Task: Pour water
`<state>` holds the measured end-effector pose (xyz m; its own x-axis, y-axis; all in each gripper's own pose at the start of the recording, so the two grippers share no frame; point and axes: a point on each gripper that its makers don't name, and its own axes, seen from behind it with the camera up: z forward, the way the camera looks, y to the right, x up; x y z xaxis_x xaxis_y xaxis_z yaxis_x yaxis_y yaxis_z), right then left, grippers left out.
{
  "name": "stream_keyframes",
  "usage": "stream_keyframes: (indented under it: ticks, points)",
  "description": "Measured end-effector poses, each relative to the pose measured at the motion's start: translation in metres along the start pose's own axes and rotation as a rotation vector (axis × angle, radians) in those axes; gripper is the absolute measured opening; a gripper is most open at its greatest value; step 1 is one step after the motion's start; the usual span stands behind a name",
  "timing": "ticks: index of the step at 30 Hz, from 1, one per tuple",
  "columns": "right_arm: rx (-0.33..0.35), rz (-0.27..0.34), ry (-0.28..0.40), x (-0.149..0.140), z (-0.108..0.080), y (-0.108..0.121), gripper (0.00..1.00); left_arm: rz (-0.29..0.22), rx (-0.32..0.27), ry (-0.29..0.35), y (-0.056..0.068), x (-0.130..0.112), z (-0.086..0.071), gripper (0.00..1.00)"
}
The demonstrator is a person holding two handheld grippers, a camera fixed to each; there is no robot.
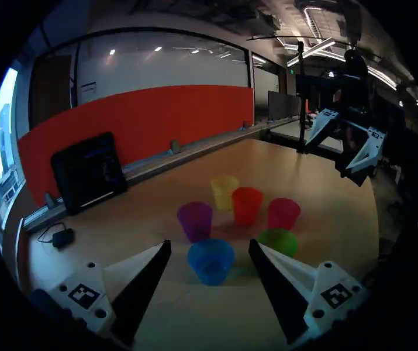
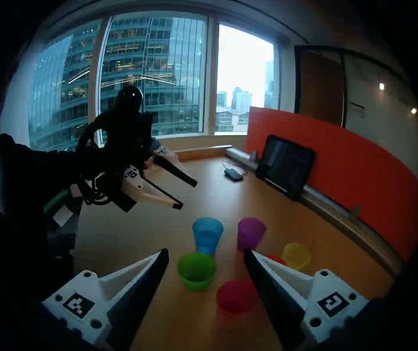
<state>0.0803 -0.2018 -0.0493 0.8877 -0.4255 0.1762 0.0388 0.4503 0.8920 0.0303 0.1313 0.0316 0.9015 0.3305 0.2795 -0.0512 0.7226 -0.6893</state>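
Several plastic cups stand in a cluster on the wooden table (image 1: 325, 199): blue (image 1: 210, 261), purple (image 1: 195, 220), yellow (image 1: 224, 191), red (image 1: 247, 205), pink (image 1: 283, 213) and green (image 1: 277, 241). My left gripper (image 1: 209, 244) is open just before the blue cup, which sits between its fingertips without touching them. Farther off, my right gripper (image 1: 349, 149) hangs open above the table's far side. In the right gripper view, my right gripper (image 2: 204, 253) is open above the green cup (image 2: 196, 270), near the blue cup (image 2: 207, 234) and pink cup (image 2: 236, 297). The left gripper (image 2: 186, 195) shows across the table, open.
A dark tablet (image 1: 89, 171) leans against the orange partition (image 1: 150, 117), with a small black adapter (image 1: 62, 237) and cable beside it. In the right gripper view a person's dark sleeve (image 2: 27, 169) holds the left gripper before large windows (image 2: 150, 76).
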Motion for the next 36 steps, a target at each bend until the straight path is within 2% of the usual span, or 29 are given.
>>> stream_keyframes:
  ticks: [9, 20, 36]
  points:
    - [0.015, -0.014, -0.048, -0.016, 0.014, -0.002, 0.99, 0.014, -0.014, -0.058, 0.0, -0.026, 0.01, 0.99]
    - [0.047, 0.015, -0.079, -0.027, 0.031, -0.01, 0.99, 0.028, -0.036, -0.128, 0.004, -0.057, 0.024, 0.99]
    - [0.067, 0.0, -0.118, -0.041, 0.052, -0.014, 0.99, -0.002, -0.056, -0.191, 0.002, -0.08, 0.05, 0.99]
